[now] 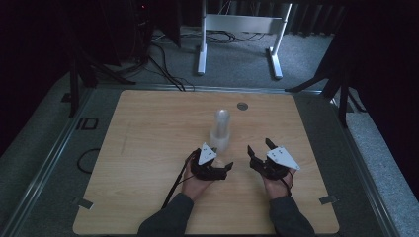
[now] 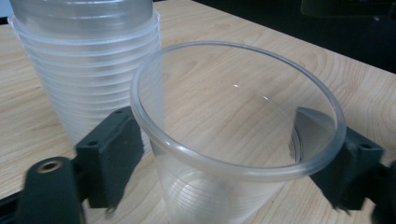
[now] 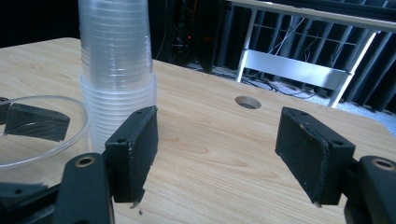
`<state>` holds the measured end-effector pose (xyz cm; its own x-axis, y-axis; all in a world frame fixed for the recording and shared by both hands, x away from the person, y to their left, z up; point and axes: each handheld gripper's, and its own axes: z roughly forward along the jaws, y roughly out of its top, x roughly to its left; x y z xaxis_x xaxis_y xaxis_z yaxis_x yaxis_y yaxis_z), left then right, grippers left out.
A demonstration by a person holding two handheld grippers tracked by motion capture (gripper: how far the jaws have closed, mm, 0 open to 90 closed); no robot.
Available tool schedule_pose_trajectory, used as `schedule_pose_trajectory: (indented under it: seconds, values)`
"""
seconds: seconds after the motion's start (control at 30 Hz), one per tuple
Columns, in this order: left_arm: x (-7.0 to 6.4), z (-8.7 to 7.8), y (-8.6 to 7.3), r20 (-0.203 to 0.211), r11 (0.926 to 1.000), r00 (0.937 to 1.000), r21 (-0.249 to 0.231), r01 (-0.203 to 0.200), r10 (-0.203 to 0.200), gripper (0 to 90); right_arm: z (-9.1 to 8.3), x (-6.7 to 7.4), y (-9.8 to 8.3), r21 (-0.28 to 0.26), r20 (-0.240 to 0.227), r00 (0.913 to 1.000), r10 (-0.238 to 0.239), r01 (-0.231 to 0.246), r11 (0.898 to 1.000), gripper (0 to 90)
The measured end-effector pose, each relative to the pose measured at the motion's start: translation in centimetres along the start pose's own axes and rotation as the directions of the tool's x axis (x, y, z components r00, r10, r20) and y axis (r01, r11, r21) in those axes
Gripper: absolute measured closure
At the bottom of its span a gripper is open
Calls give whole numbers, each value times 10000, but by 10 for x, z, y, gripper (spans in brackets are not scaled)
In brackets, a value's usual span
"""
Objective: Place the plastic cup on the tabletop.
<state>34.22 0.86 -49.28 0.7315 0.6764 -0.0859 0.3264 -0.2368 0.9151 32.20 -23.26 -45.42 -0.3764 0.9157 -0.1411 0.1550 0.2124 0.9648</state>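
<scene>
A tall stack of clear plastic cups [image 1: 221, 129] [image 2: 88, 70] [image 3: 116, 70] stands upright near the middle of the wooden table [image 1: 148, 148]. My left gripper [image 1: 221, 160] [image 2: 229, 163] is just in front of the stack, shut on a single clear cup [image 2: 233, 140] with one jaw against each side of its wall. That cup stands upright, mouth up, on or just above the table right beside the stack. Its rim [image 3: 28, 151] shows at the left of the right gripper view. My right gripper [image 1: 259, 145] [image 3: 224, 156] is held open to the right of the stack, with nothing between its jaws.
A round grommet hole [image 1: 242, 105] [image 3: 248, 102] sits in the table beyond the stack. A white desk frame [image 1: 237, 29] and loose cables [image 1: 163, 64] lie on the floor past the far edge. Bare wood spreads to the left and right.
</scene>
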Motion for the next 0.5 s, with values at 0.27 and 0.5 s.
schedule_pose_trajectory:
  seconds: [0.27, 0.5]
  values:
    - [3, -8, -4, 250, 9994, 9993, 235, 255, -261, 128, 0, -1, 0, -13, -5, 10000, 13, -13, 10000, 294]
    - [4, -21, -9, 354, 9994, 9989, 169, 315, -321, 118, 0, 0, 0, 14, -19, 10000, 16, -16, 10000, 294]
